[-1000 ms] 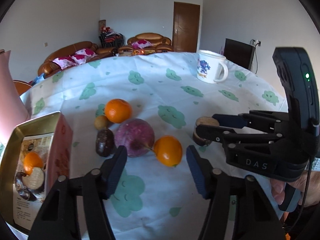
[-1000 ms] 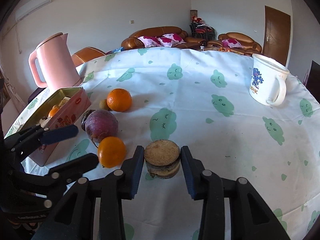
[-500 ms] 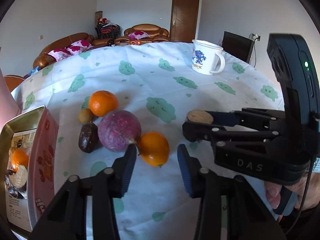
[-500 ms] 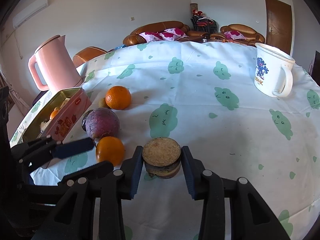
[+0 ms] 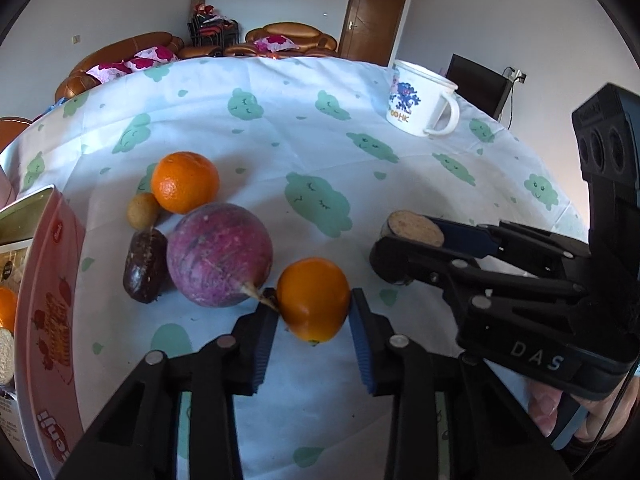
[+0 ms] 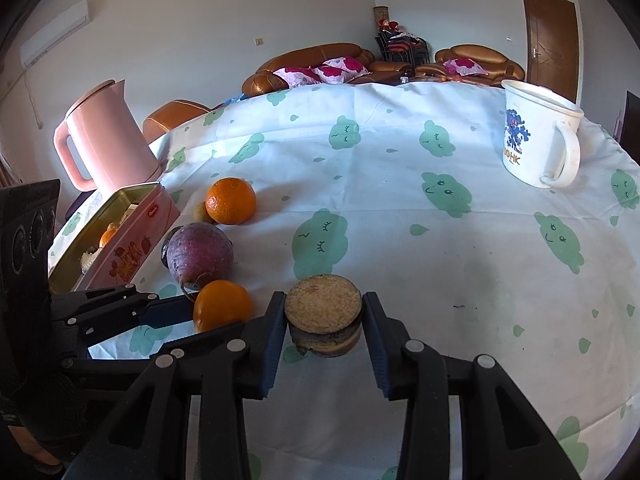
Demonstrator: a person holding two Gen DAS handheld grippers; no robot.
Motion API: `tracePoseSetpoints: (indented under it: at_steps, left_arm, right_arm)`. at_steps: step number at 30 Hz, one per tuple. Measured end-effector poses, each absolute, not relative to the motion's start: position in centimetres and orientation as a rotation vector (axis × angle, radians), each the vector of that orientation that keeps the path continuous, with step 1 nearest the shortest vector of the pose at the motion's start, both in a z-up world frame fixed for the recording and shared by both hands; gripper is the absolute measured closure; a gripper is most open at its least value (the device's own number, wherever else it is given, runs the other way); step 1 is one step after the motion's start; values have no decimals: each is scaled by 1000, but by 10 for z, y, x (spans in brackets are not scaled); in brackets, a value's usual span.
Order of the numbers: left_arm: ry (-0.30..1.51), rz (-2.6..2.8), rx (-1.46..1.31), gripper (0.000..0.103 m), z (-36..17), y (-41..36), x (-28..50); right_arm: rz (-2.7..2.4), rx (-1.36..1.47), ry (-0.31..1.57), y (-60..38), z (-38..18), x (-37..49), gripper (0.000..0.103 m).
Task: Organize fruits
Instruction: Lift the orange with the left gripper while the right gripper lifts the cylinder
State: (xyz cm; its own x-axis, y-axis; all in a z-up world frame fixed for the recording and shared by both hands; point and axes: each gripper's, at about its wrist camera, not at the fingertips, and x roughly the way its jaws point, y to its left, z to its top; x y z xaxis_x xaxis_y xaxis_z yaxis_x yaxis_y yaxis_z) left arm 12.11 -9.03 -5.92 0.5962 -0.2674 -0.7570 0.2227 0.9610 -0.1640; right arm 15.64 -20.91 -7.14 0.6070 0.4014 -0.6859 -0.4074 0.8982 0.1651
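My left gripper (image 5: 313, 312) has its jaws closed around a small orange (image 5: 313, 299) on the tablecloth, next to a big purple round fruit (image 5: 219, 255); it also shows in the right wrist view (image 6: 222, 305). My right gripper (image 6: 323, 316) is shut on a round brown cake-like piece (image 6: 323, 312), also seen from the left wrist view (image 5: 416, 227). A second orange (image 5: 185, 188), a small tan fruit (image 5: 141, 211) and a dark oblong fruit (image 5: 145, 265) lie behind. A pink tin box (image 5: 52, 320) stands at the left with fruit inside.
A white mug (image 6: 534, 136) stands at the far right of the table. A pink kettle (image 6: 102, 136) stands behind the tin box (image 6: 120, 240). The tablecloth (image 6: 400, 216) is white with green clouds. Sofas and a door lie beyond the table.
My left gripper moved forward and its jaws closed in around the near orange. My right gripper stayed shut on the round brown piece.
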Motion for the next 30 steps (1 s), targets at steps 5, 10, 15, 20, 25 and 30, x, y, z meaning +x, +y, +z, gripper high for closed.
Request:
tracePoseSetpoints:
  at_steps: [5, 10, 15, 20, 25, 30]
  left_arm:
    - [859, -288, -60, 67, -56, -89, 118]
    - [815, -290, -70, 67, -49, -86, 113]
    - [775, -296, -72, 67, -43, -84, 108]
    - [721, -294, -57, 67, -37, -86, 101]
    - [693, -284, -43, 67, -34, -86, 98]
    - [652, -281, -26, 67, -29, -88, 91]
  right_arm:
    - [463, -8, 756, -211, -67, 152, 63]
    - [460, -19, 719, -211, -62, 146, 63]
    - [456, -23, 691, -210, -58, 142, 63]
    - [466, -19, 672, -211, -56, 139, 63]
    - [473, -14, 654, -212, -54, 137, 63]
    - [481, -9, 637, -212, -53, 135, 63]
